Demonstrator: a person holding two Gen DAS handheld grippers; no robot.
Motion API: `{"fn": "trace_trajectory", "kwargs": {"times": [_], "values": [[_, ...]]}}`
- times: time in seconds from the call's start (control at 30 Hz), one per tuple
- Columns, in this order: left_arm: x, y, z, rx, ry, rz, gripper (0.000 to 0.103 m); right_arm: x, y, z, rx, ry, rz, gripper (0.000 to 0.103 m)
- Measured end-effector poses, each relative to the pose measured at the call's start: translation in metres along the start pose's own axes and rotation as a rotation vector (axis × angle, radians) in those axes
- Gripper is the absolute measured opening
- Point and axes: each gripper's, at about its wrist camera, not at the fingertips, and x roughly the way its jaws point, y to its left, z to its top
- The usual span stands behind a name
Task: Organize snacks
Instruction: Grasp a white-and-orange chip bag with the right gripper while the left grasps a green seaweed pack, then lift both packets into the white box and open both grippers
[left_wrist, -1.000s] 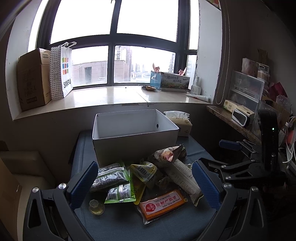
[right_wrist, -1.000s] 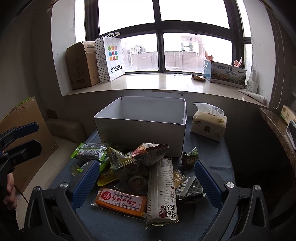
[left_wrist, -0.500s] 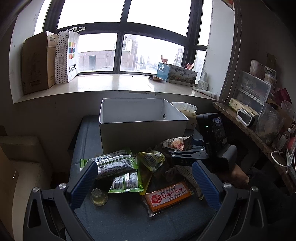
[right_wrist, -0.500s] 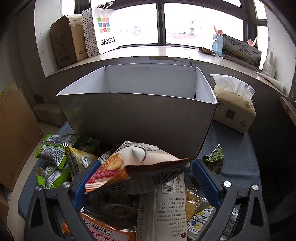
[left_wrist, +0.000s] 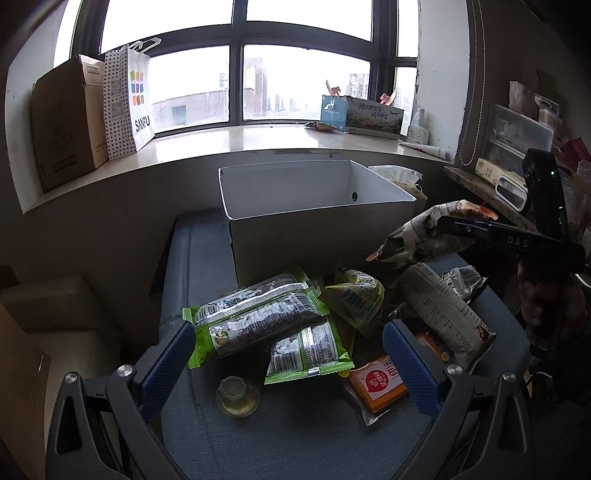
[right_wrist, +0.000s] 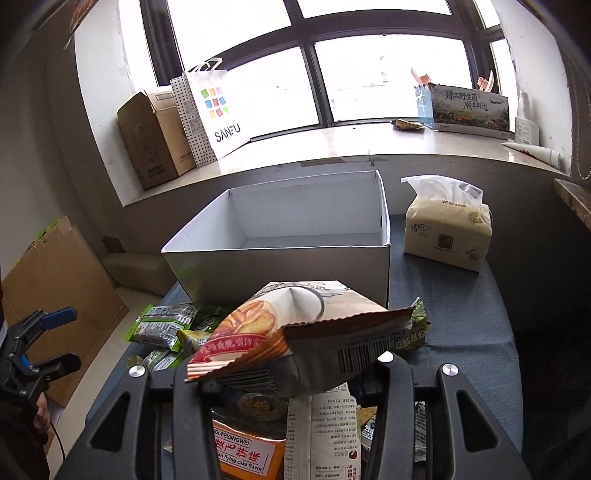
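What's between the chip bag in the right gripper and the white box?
Nothing visible. The right gripper, its jaws closing on the chip bag, holds it just in front of the white box, whose open top shows nothing inside. Only the near wall must be cleared.

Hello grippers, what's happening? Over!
Right gripper closing on chip bag. Left gripper open over green packets. White box ahead, nothing blocking.

The right claw (right_wrist: 291, 373) is closing on a white snack bag (right_wrist: 295, 332), which sits between its jaws above the pile of packets. Beyond it stands an open white box (right_wrist: 280, 254) on the table (right_wrist: 461, 332), with a tissue pack (right_wrist: 447, 229) to its right. The left claw (right_wrist: 48, 339) is at the far left, jaws apart.
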Motion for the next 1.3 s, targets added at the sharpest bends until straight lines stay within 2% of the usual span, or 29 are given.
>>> {"fn": "trace_trajectory", "kwargs": {"times": [0.03, 0.13, 0.27, 0.37, 0.47, 0.7, 0.73, 0.77, 0.87, 1.0, 1.1, 1.2, 1.3], "values": [[0.007, 0.006, 0.000, 0.018, 0.017, -0.013, 0.103, -0.009, -0.001, 0.002, 0.005, -0.014, 0.009, 0.049], [0.028, 0.022, 0.003, 0.104, 0.071, -0.124, 0.103, -0.034, -0.001, 0.006, 0.004, -0.045, 0.031, 0.048], [0.060, 0.039, 0.009, 0.194, 0.182, -0.229, 0.103, -0.057, 0.003, 0.004, -0.013, -0.071, 0.054, 0.047], [0.082, 0.043, 0.011, 0.277, 0.222, -0.255, 0.103, -0.070, 0.005, -0.004, -0.045, -0.103, 0.060, 0.047], [0.102, 0.042, 0.014, 0.362, 0.251, -0.276, 0.103, -0.070, 0.006, -0.011, -0.060, -0.068, 0.049, 0.045], [0.144, 0.041, 0.024, 0.399, 0.350, -0.330, 0.103, -0.080, 0.003, -0.021, -0.027, -0.068, 0.052, 0.045], [0.148, 0.040, 0.024, 0.401, 0.358, -0.337, 0.102, -0.080, 0.003, -0.020, -0.028, -0.066, 0.046, 0.045], [0.150, 0.040, 0.025, 0.396, 0.363, -0.344, 0.091, -0.081, 0.003, -0.020, -0.030, -0.064, 0.039, 0.045], [0.141, 0.044, 0.030, 0.362, 0.327, -0.335, 0.071, -0.082, 0.001, -0.019, -0.017, -0.065, 0.036, 0.045], [0.112, 0.042, 0.031, 0.351, 0.245, -0.325, 0.070, -0.084, 0.001, -0.020, -0.011, -0.072, 0.043, 0.045], [0.078, 0.040, 0.035, 0.311, 0.123, -0.306, 0.069, -0.083, 0.003, -0.018, -0.007, -0.077, 0.043, 0.045], [0.043, 0.036, 0.048, 0.189, -0.020, -0.305, 0.069, -0.083, 0.004, -0.011, 0.006, -0.106, 0.048, 0.045], [0.023, 0.027, 0.069, 0.068, -0.127, -0.307, 0.069, -0.081, 0.004, 0.006, 0.027, -0.146, 0.054, 0.045]]}}
